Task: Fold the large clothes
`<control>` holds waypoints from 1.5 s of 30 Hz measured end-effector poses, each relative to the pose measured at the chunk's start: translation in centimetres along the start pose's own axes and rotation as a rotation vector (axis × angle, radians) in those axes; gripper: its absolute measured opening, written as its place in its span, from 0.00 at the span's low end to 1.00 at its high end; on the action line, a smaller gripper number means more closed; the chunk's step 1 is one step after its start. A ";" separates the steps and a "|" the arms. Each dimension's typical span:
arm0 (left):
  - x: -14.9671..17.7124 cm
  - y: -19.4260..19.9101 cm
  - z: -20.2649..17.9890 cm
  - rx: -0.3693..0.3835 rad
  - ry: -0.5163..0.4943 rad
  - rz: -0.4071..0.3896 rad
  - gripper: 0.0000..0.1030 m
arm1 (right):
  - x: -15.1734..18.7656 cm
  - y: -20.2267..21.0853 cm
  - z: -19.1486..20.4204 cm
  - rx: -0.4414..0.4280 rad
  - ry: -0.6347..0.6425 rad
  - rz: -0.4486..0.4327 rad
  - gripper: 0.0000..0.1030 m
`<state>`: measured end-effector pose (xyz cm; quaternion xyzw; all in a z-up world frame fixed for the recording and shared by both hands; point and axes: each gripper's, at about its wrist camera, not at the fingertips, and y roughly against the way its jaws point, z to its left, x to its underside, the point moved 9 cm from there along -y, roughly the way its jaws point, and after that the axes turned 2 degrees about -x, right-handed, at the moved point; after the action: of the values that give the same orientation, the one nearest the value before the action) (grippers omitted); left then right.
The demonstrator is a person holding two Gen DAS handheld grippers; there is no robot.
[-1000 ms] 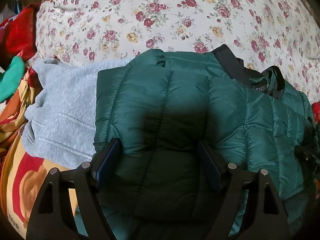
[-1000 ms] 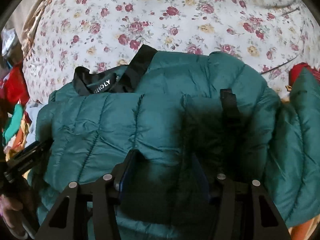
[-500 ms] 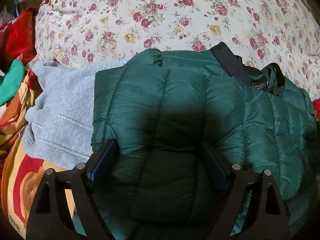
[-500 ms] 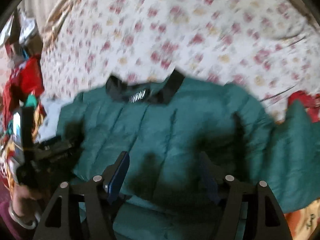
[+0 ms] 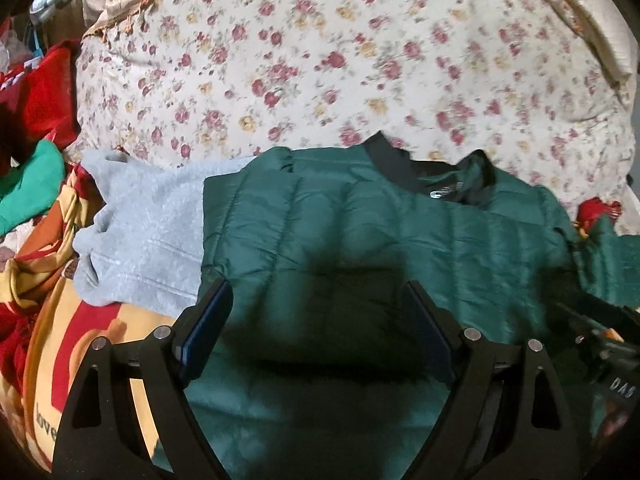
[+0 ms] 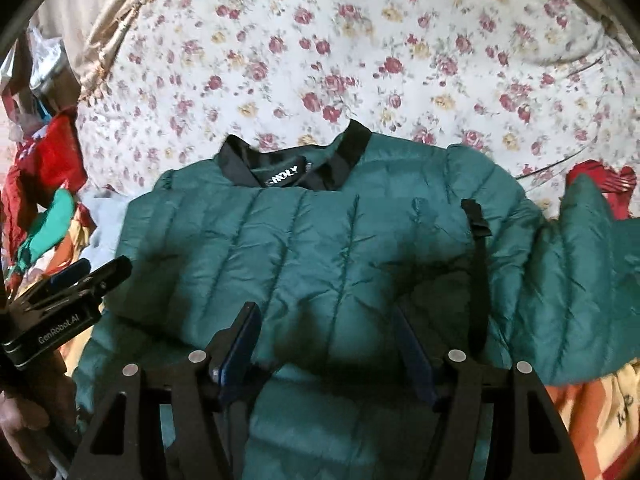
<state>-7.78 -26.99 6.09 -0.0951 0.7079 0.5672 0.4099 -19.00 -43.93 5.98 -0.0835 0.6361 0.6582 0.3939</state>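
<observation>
Left tool (image 5: pixel 316 320) open, right tool (image 6: pixel 328 340) opening.

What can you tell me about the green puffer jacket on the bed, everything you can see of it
The green puffer jacket is quilted and shiny, with a black collar and a white-lettered label inside. It lies folded on the floral bedspread, collar away from the cameras, overlapping a grey fleece garment. One sleeve sticks out to its right.

Dark green quilted jacket (image 6: pixel 320 248) with black collar (image 6: pixel 352 140); cream bedspread (image 6: pixel 360 40) apparently rose-printed; grey sweatshirt (image 5: pixel 144 232).
</observation>
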 end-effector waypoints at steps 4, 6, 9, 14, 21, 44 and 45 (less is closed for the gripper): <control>0.8 2.1 -1.1 0.018 -0.008 -0.007 0.84 | 1.1 2.0 0.0 0.044 0.015 -0.018 0.68; 1.2 3.0 -1.5 0.025 -0.012 -0.007 0.84 | 1.4 2.9 -0.1 0.046 0.004 -0.026 0.69; 1.6 4.0 -1.9 0.032 -0.013 -0.017 0.84 | 1.6 3.6 -0.2 0.052 -0.009 -0.039 0.69; 2.3 5.5 -2.6 0.049 -0.001 -0.023 0.84 | 2.4 5.0 -0.8 0.092 -0.005 -0.045 0.71; 3.2 7.7 -3.1 0.046 -0.006 -0.035 0.84 | 3.7 6.9 -1.4 0.119 -0.025 -0.062 0.71; 3.8 10.4 -5.5 0.057 -0.009 -0.056 0.84 | 4.7 10.1 -3.9 0.163 -0.052 -0.099 0.73; 3.8 10.4 -5.6 0.058 -0.010 -0.055 0.84 | 4.7 10.1 -4.0 0.164 -0.053 -0.097 0.73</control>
<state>-19.11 -27.19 11.14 -0.0996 0.7192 0.5354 0.4315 -30.09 -44.38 10.20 -0.0644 0.6723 0.5862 0.4475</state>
